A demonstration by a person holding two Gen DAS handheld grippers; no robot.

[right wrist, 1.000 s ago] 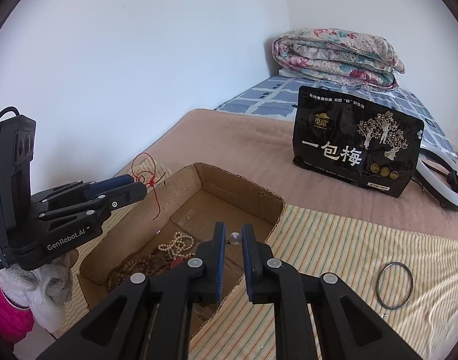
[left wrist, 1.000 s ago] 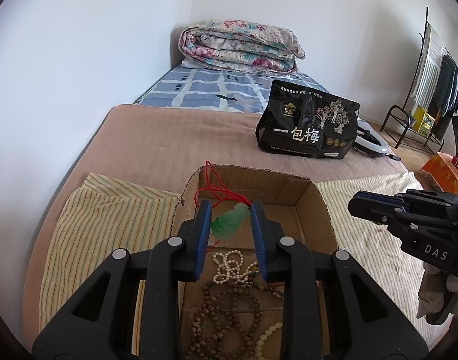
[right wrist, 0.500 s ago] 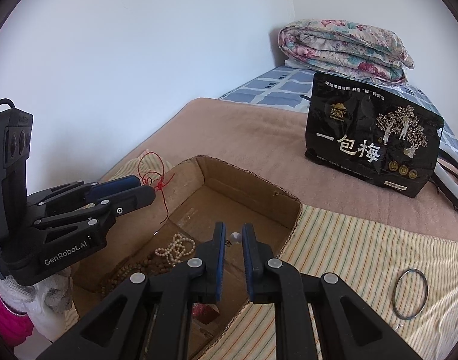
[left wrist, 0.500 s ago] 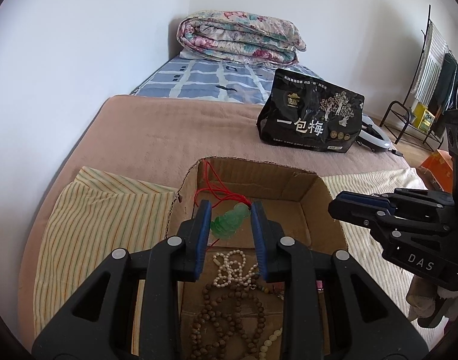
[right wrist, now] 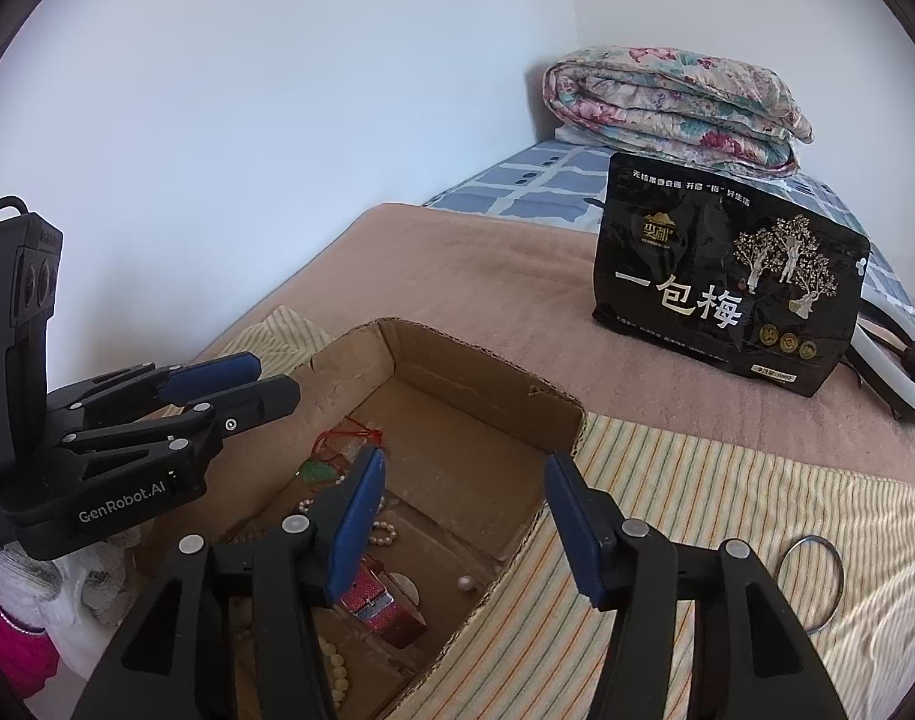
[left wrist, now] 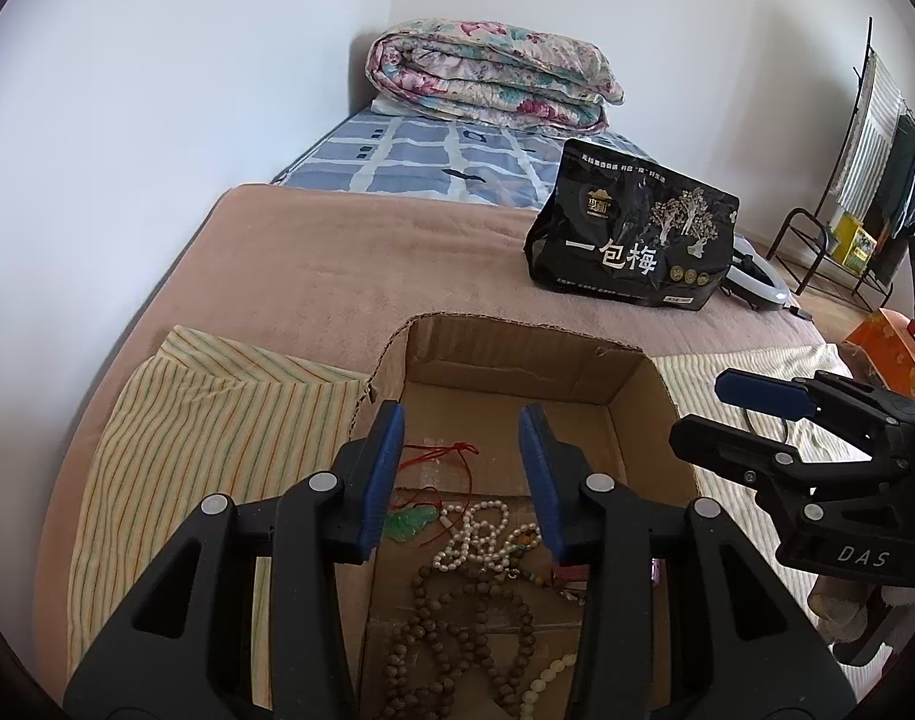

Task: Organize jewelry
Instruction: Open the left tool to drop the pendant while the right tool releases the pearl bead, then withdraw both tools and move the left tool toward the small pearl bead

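An open cardboard box (left wrist: 517, 333) sits on the striped cloth. My left gripper (left wrist: 463, 471) hovers over it with its jaws opening and nothing between the pads. Below it on the box floor lie the green jade pendant (left wrist: 409, 525) with its red cord (left wrist: 442, 455), a white pearl bracelet (left wrist: 481, 531) and a brown bead strand (left wrist: 457, 618). My right gripper (right wrist: 466, 510) hangs over the box's right side, jaws opening and empty. A small white pearl (right wrist: 466, 583) and a red watch (right wrist: 376, 600) lie beneath it. The left gripper (right wrist: 277, 378) shows at the left.
A thin metal bangle (right wrist: 811, 576) lies on the striped cloth (right wrist: 697, 492) right of the box. A black snack bag (right wrist: 727, 294) stands on the brown blanket behind. A folded floral quilt (right wrist: 673, 102) lies by the wall, and a clothes rack (left wrist: 865, 138) stands far right.
The left jaws opened and the green pendant with its red cord dropped into the box. The right jaws spread wide, and the small pearl they held now lies on the box floor.
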